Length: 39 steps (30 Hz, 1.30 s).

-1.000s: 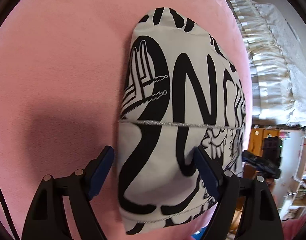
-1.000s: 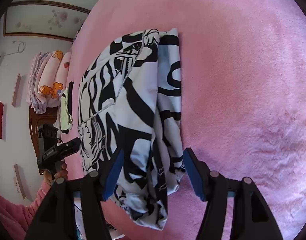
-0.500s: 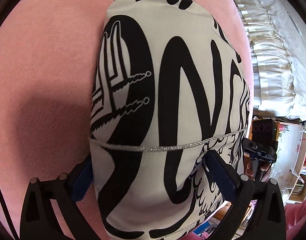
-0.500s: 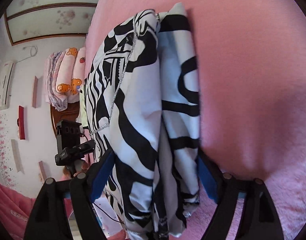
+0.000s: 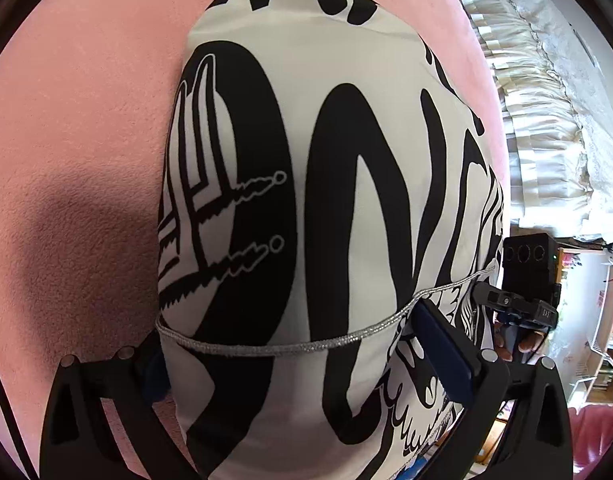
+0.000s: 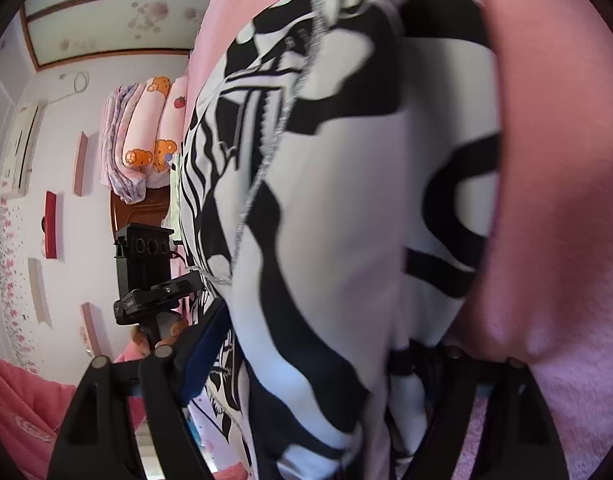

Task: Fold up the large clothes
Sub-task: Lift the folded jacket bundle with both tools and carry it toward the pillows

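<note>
Left wrist view gets the cream ruffled bedding [image 5: 546,128] off right; right wrist view instead catches stacked pink blankets [image 6: 146,140] far left. Folded black-and-white garment [image 5: 306,200] lies on the pink blanket [image 5: 86,120]. Left gripper [image 5: 306,360] jaws wide open straddling it; right gripper [image 6: 318,364] jaws have just been closing around it, grip unclear.

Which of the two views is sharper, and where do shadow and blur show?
Left wrist view: sharp; the black-and-white printed garment casts a dark shadow on the pink blanket. Right wrist view: the garment is smeared by blur, its print edges soft.
</note>
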Motion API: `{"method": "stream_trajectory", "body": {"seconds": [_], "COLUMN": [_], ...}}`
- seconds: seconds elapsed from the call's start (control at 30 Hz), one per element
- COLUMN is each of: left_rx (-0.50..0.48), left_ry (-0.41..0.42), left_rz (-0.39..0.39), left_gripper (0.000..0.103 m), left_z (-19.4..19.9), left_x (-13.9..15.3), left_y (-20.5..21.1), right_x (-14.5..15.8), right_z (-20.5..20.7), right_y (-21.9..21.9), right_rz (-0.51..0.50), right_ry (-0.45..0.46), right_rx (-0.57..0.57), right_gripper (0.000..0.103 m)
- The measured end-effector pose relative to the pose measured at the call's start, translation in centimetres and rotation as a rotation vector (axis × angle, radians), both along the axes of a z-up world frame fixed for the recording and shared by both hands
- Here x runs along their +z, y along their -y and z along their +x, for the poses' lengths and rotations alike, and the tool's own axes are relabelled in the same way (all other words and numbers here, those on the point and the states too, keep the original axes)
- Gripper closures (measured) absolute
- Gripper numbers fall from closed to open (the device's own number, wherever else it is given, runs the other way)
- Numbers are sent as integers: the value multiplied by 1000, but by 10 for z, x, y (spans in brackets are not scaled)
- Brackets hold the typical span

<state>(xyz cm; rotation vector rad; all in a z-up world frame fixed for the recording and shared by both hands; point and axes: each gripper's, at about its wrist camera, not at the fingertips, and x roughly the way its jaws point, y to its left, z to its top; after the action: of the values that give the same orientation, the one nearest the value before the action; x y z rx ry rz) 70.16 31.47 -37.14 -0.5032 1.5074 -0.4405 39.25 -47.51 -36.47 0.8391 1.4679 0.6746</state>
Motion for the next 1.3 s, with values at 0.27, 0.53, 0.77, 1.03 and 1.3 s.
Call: {"method": "stream_trajectory", "body": {"seconds": [0.27,0.53,0.77,1.03,1.3], "left_rx": [39,125,180,196,234], "left_ry": [94,102,111,132,151], "left_rz": [149,177,158,181,253], "left_gripper": [46,58,58,58,58], "left_z": [-20,-48,-98,-153,-210], "left_x": [50,87,129,170,193], "left_y": [20,24,2,-64,-116], "right_x": [21,67,115,152,151], "right_z": [-15,-40,-67,-104,-131], "right_y": [-2,-11,-13,-51,-162], "right_rz": [-51,-117,-157,-129,-50], "right_ry": [49,160,180,226,242], "right_rx": [-48,-82,-51,42,80], "right_gripper": [71,80,80,80,80]}}
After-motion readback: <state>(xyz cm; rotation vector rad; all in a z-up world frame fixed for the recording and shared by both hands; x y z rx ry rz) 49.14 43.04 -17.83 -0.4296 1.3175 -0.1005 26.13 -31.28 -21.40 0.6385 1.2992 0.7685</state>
